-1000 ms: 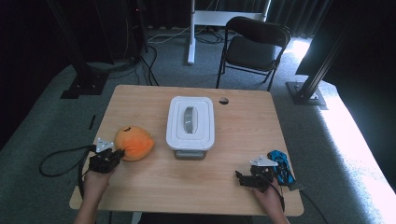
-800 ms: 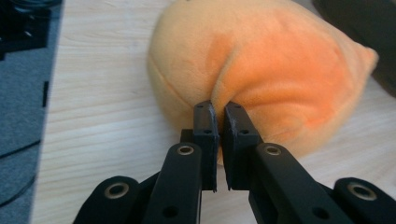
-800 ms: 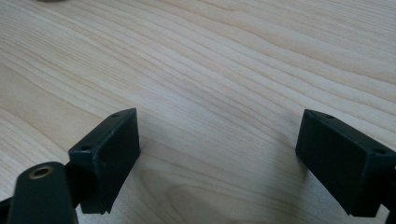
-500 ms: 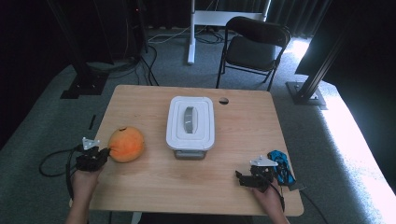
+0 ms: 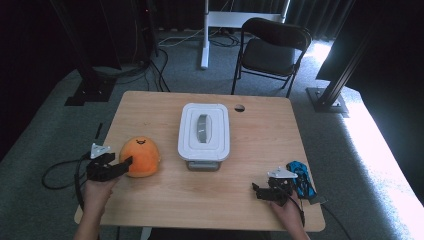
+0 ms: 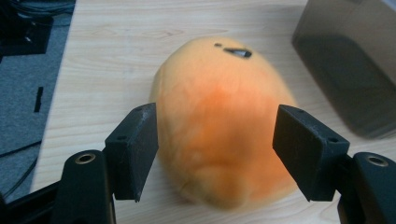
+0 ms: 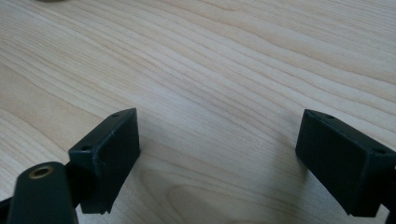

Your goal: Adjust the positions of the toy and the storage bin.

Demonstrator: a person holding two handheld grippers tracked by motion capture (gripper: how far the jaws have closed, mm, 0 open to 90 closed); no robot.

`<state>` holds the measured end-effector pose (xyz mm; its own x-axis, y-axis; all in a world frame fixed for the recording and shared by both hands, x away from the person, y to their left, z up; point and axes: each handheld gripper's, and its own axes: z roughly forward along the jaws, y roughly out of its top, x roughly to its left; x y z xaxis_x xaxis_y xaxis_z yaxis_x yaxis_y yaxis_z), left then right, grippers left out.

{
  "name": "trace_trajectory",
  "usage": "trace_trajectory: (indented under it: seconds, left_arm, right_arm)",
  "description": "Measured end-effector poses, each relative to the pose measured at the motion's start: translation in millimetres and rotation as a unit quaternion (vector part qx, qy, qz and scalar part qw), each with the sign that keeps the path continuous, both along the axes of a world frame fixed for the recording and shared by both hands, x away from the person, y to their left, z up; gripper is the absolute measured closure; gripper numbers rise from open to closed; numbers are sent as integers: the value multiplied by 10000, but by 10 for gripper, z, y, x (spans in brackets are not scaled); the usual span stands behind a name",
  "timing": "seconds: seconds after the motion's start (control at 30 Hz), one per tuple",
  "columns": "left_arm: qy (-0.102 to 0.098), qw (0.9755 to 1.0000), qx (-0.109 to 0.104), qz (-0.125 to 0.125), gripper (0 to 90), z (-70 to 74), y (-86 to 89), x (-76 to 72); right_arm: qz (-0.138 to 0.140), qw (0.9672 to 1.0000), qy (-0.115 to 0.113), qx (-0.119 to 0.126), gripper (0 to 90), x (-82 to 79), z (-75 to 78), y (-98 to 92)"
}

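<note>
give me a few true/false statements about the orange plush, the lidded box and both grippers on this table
1. The left gripper has its jaws spread around the orange plush. True; they have just been opening, and the pads stand off its sides.
2. The white lid is off the box. False: it sits on the box.
3. The right gripper holds the blue thing. False: its jaws are open over bare table, with the blue thing beside it.
4. The orange plush lies left of the box in the high view. True.
5. The plush sits on the folding chair. False: it is on the table.
</note>
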<state>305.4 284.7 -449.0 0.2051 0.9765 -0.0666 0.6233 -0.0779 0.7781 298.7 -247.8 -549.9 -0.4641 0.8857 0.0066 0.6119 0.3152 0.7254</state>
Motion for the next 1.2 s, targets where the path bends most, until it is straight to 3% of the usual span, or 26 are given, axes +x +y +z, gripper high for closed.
trace_trajectory:
  seconds: [0.1,0.13,0.27,0.3,0.5,0.57,0.67,0.77,0.83,0.93,1.13,1.2]
  left_arm:
    - [22,10000,24,1,288,25,-148,36]
    - [23,9999,143,-7,287,22,-204,45]
    - [176,9995,263,-12,287,-37,-302,96]
    - [293,9993,220,-12,287,-102,-334,121]
    - [476,9966,676,13,262,-377,-379,162]
    - [388,9962,776,-22,313,-457,-363,155]
    - [196,9975,677,-61,535,-496,-310,132]
    - [11,9980,632,46,708,-431,-281,109]
    - [-178,9982,567,78,751,-366,-253,112]
    - [-276,9986,432,157,773,-289,-166,186]
    - [-371,9982,416,208,774,-105,22,398]
    - [-465,9972,554,178,774,-73,67,474]
  right_arm:
    - [0,10000,0,0,128,0,0,0]
    - [-2,10000,2,2,128,0,0,0]
    - [1,10000,-1,1,128,0,0,0]
    - [2,10000,-2,0,128,0,0,0]
    - [0,10000,0,1,128,0,0,0]
    - [0,10000,0,0,128,-1,0,0]
    - [0,10000,1,0,128,-1,0,0]
    - [-1,10000,0,0,128,-1,0,0]
    - [-1,10000,1,1,128,-1,0,0]
    - [0,10000,-1,0,128,0,0,0]
    - [-1,10000,1,-2,128,0,0,0]
    - [-1,10000,-1,0,128,0,0,0]
